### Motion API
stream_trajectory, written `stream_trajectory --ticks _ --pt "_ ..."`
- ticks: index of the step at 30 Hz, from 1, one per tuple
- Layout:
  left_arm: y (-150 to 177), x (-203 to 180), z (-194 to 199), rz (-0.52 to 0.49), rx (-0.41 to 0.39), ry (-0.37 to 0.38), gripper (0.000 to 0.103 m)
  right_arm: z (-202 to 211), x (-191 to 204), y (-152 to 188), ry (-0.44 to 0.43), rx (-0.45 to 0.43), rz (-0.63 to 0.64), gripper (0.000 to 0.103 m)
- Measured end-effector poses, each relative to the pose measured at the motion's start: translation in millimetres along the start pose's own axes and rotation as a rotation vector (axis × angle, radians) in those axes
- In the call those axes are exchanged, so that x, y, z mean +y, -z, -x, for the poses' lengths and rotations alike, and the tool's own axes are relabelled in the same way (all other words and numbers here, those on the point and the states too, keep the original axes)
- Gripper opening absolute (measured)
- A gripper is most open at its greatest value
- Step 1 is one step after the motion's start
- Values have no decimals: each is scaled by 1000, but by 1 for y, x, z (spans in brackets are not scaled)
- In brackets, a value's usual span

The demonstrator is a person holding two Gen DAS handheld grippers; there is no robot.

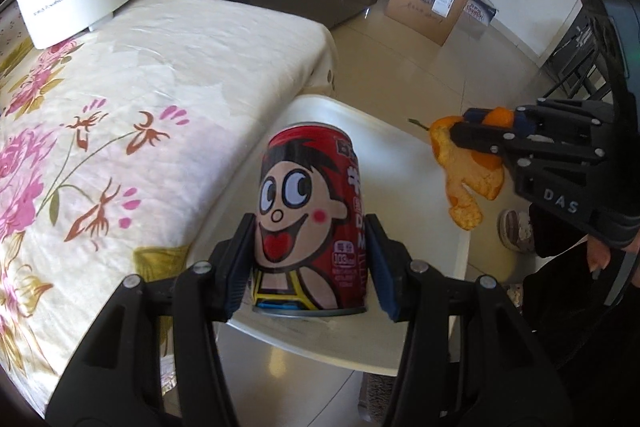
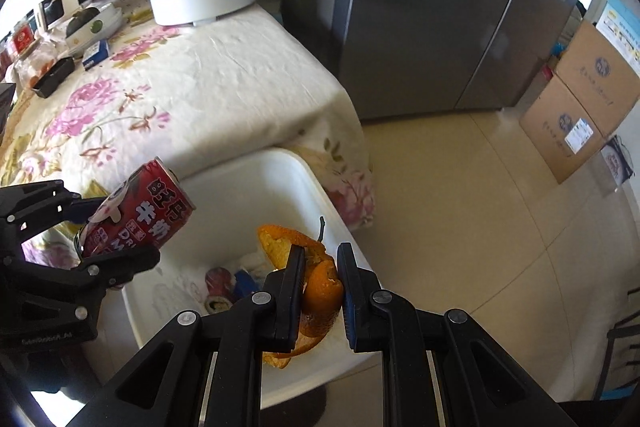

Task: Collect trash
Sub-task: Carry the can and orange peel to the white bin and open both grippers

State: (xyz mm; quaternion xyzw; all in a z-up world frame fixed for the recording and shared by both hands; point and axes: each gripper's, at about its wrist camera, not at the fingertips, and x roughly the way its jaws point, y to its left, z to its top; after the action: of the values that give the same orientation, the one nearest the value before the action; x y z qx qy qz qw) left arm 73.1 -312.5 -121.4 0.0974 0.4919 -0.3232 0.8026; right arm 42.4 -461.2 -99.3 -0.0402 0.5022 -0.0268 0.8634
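We hold the milk-drink can (image 1: 308,223) in the left tool (image 1: 310,267) and orange peel (image 2: 316,291) in the right tool (image 2: 320,291) above the white bin (image 2: 288,167); released early, the peel lower right could miss.

The can (image 1: 308,223) was red with a cartoon face, big black-and-white eyes and pink cheeks. The peel (image 2: 320,287) was orange, paler inside, and the bin (image 2: 280,179) white. The tablecloth (image 1: 140,99) was cream with pink flowers and brown stems
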Motion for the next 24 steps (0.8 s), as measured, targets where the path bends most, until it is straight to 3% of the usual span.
stream_trajectory --ticks 1,3,5,21,23,24 --pt "-2 1 -2 0 4 -16 55 -1 -2 1 2 5 -1 17" --pt "-5 5 -2 10 -5 -41 71 -3 -6 2 3 13 -7 17" --pt "-6 9 1 17 -21 -60 80 -4 -7 1 2 15 -8 17" --pt "2 59 34 73 -40 -149 84 -16 12 -9 -18 38 21 18" --pt "4 66 40 89 -46 -154 84 -20 12 -11 -42 58 0 25" --pt "5 70 43 96 -49 -156 85 -22 12 -12 -48 70 -12 38"
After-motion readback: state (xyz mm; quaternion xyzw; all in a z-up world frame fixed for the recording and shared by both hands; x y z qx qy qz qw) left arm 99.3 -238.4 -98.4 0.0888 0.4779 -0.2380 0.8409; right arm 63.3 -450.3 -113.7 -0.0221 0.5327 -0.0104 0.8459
